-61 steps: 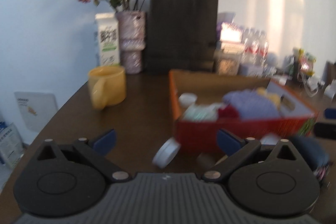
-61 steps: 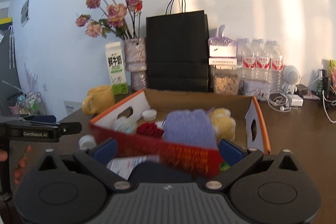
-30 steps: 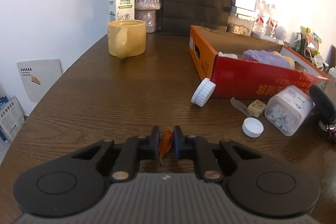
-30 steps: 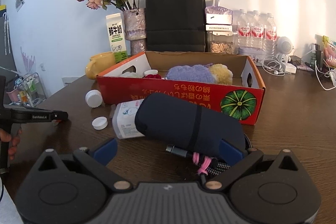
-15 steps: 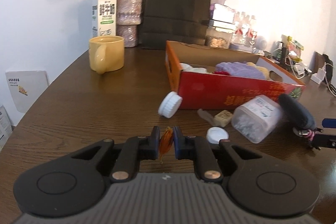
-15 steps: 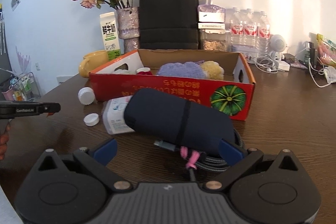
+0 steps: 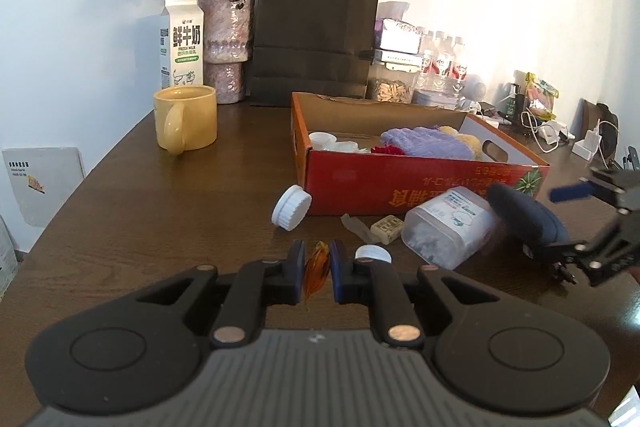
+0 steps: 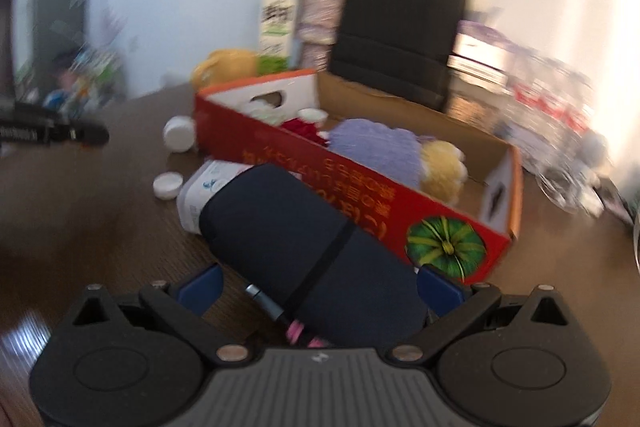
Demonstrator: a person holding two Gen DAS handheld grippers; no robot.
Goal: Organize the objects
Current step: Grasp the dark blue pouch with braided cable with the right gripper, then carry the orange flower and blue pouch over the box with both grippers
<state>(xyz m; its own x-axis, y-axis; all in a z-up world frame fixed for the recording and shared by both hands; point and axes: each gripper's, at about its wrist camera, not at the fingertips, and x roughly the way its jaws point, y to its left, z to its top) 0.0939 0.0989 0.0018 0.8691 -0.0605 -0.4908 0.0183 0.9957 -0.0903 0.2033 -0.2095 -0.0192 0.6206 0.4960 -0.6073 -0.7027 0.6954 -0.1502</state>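
Between my left pads: left claw [image 7: 317, 271] is pinching a small orange scrap [image 7: 316, 270], its jaws nearly shut on it; the scrap is hanging edge-on, long axis running top to bottom.

Right claw: right claw [image 8: 320, 287] is standing wide, blue fingers [image 8: 200, 287] flanking the dark blue pouch [image 8: 304, 247]; whether they are pressing on it I cannot tell, since this view is blurred.

Pouch location: it is lying on the counter [image 7: 140, 211], just in front of the red box [image 7: 420, 187] and touching the clear plastic jar [image 7: 448, 227].

Pouch axis: its long axis is running diagonally from the jar end back toward my right claw, roughly along the box's front wall; a cable and pink tie are showing at the near end.

Deciding relation: the box is lying ahead of both claws, its open top facing up; I judge the left scrap has the shorter way to the near left corner.

Loose items remaining: two white caps [image 7: 291, 206] and a small wrapped block [image 7: 386, 226] are lying between the box and my left claw.
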